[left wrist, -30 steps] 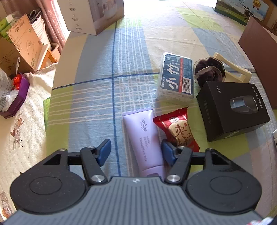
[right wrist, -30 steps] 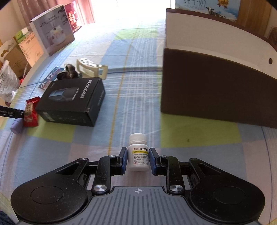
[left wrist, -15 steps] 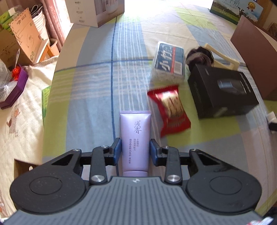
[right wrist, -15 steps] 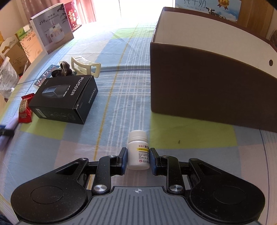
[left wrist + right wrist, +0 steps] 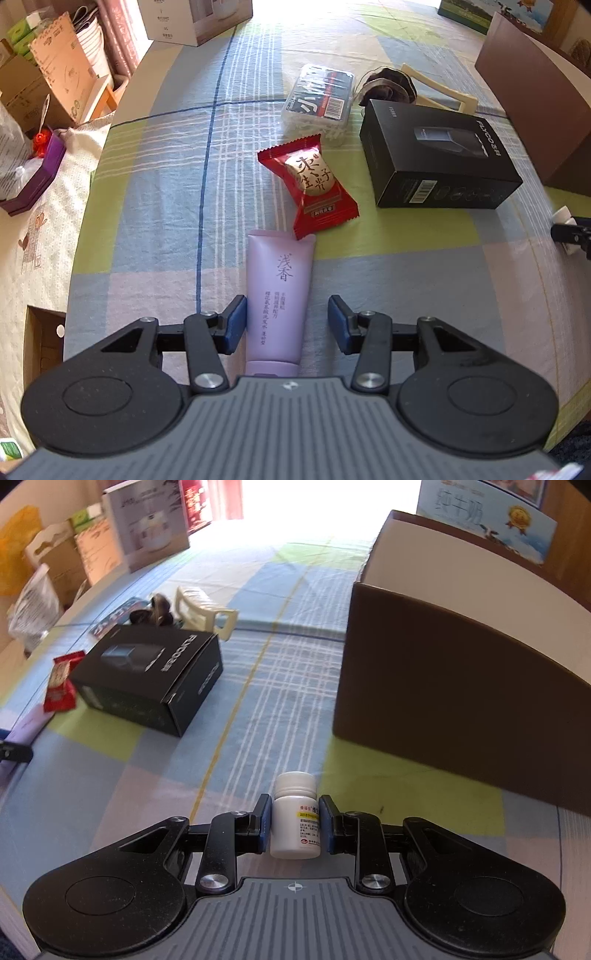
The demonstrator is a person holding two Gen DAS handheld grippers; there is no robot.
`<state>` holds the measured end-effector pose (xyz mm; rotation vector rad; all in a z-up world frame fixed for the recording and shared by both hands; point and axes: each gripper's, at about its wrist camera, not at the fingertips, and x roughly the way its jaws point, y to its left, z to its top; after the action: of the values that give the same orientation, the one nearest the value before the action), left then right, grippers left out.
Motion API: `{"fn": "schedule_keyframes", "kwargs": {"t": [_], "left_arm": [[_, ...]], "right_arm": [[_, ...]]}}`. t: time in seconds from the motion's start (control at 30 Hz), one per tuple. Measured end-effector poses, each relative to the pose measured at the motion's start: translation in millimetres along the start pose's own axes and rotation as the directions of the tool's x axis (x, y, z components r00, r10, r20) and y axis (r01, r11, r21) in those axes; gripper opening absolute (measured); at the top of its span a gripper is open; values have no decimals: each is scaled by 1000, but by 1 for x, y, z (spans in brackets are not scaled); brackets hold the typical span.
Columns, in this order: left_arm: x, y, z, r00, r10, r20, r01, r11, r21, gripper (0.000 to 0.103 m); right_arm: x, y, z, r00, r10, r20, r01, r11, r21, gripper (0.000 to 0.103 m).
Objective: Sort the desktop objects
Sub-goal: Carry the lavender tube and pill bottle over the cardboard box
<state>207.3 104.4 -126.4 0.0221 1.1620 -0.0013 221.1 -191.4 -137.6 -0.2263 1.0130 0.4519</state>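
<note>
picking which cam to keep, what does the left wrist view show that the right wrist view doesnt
Left wrist only: the left gripper, its fingers just reopened and open around the purple tube lying flat, and the cotton swab box seen whole.

Right wrist only: the right gripper shut on the white pill bottle, and the brown box with its open top.

Both: the black carton, red snack packet, cream clip, checked tablecloth.

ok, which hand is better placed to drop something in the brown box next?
Right. Its gripper is shut on the white bottle, with the brown box just ahead. The left gripper's jaws have just reopened around the purple tube.
</note>
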Motion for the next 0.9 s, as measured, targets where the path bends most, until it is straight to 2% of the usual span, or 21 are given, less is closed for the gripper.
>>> {"fn": "schedule_keyframes", "kwargs": {"t": [0.1,0.3,0.53,0.73,0.9], "left_arm": [[-2,-5,-3,1000,2,-1,-2,1000,-13,29],[-10,-29,-15,1000,-10,-21,9,1000,-19,29],[-17,-78,-27,993,-106,-54,107,994,15,28],[-37,-118,-12,988,-154,-2,154,985,74,28],[-65,-155,10,976,-204,74,193,972,135,28]], "right_arm": [[-3,-1,-2,1000,25,-14,-25,1000,-18,24],[-10,-12,-7,995,90,-44,-90,996,-10,24],[-26,-48,-16,990,132,-57,-128,990,60,24],[-55,-86,-23,989,144,-23,-140,982,129,24],[-85,-116,-21,988,149,40,-154,975,159,24]]}}
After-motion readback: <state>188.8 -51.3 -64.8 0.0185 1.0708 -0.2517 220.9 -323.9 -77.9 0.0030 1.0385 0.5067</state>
